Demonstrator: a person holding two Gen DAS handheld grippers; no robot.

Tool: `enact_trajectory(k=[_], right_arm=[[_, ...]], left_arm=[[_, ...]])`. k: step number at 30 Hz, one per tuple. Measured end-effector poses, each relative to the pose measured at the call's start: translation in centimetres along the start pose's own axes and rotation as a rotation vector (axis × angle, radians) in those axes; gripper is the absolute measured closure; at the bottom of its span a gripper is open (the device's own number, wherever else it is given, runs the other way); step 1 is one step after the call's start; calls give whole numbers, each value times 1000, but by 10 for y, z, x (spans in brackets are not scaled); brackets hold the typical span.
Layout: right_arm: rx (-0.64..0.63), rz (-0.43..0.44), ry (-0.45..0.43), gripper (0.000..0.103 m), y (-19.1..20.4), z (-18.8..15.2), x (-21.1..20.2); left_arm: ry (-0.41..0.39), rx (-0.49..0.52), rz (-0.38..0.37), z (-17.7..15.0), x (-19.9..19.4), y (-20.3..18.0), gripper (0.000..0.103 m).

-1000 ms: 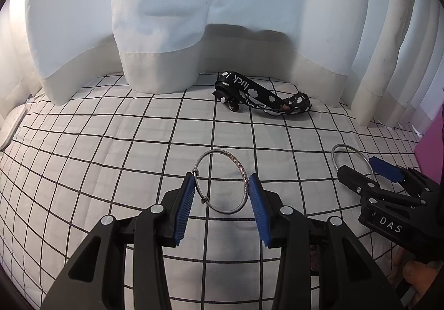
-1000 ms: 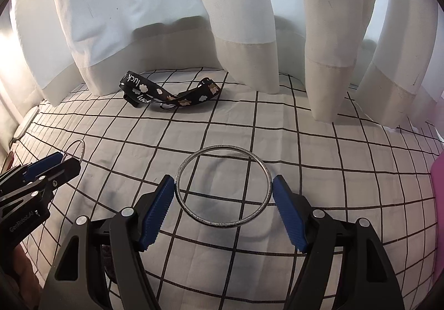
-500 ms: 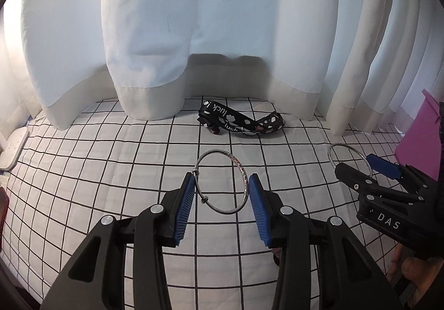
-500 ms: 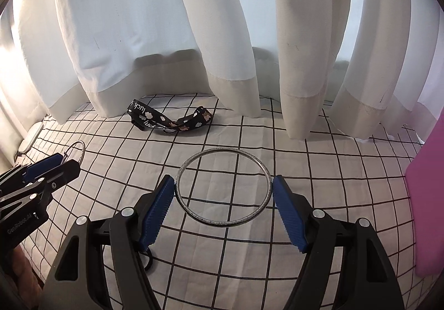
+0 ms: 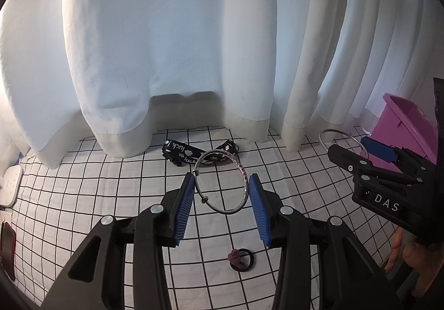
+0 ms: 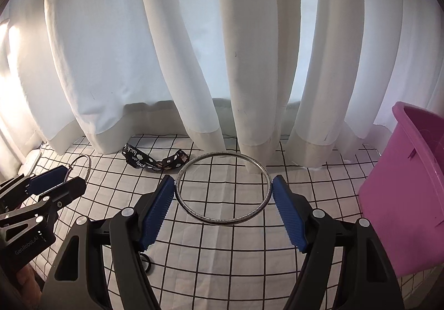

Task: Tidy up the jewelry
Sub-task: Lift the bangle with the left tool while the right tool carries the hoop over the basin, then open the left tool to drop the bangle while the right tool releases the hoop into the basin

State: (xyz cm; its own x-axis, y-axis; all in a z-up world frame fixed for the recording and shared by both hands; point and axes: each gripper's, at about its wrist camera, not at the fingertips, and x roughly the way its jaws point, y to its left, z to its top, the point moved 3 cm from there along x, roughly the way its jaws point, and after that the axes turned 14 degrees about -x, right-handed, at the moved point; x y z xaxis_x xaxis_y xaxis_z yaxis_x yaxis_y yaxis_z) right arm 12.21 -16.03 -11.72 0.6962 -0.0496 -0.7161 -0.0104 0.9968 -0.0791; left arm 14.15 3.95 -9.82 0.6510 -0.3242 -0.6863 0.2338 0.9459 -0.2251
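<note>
My left gripper (image 5: 221, 193) is shut on a thin silver bangle with small beads (image 5: 244, 179), held above the checked bedsheet (image 5: 83, 199). My right gripper (image 6: 223, 193) is shut on a larger plain silver bangle (image 6: 222, 219), also lifted. In the left wrist view the right gripper (image 5: 358, 151) and its bangle (image 5: 333, 132) show at the right. In the right wrist view the left gripper (image 6: 63, 179) and its bangle (image 6: 87, 164) show at the left. A pink bin (image 6: 410, 185) stands at the right, and also shows in the left wrist view (image 5: 402, 126).
A black printed strap (image 5: 180, 153) lies by the white curtains (image 5: 166, 46); it also shows in the right wrist view (image 6: 149, 161). A black hair tie with a purple knot (image 5: 240, 258) lies on the sheet below my left gripper. A white device (image 5: 11, 185) lies at the left edge.
Both grippers have risen from the sheet with their bangles and tilted up. The pink bin has come into view at the right. The hair tie now shows below.
</note>
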Motion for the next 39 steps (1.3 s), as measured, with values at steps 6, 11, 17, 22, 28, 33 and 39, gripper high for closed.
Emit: enact_trajectory(k=[6, 11, 17, 22, 28, 33, 39], right_arm=[[59, -83, -56, 33, -49, 11, -55], [77, -172, -86, 33, -106, 9, -104], [84, -215, -97, 33, -195, -4, -145], [97, -222, -88, 33, -279, -23, -168], [127, -188, -36, 33, -359, -52, -162], [126, -132, 31, 33, -399, -69, -137], [160, -42, 137, 33, -426, -82, -97]], left_arm=[[-15, 79, -106, 12, -19, -61, 64], [-29, 120, -204, 21, -32, -131, 64], [-64, 142, -289, 26, -43, -229, 63], [-11, 144, -327, 18, -28, -318, 63], [66, 136, -287, 6, 8, -397, 63], [121, 124, -208, -9, 39, -431, 63], [226, 102, -107, -22, 76, -442, 63]])
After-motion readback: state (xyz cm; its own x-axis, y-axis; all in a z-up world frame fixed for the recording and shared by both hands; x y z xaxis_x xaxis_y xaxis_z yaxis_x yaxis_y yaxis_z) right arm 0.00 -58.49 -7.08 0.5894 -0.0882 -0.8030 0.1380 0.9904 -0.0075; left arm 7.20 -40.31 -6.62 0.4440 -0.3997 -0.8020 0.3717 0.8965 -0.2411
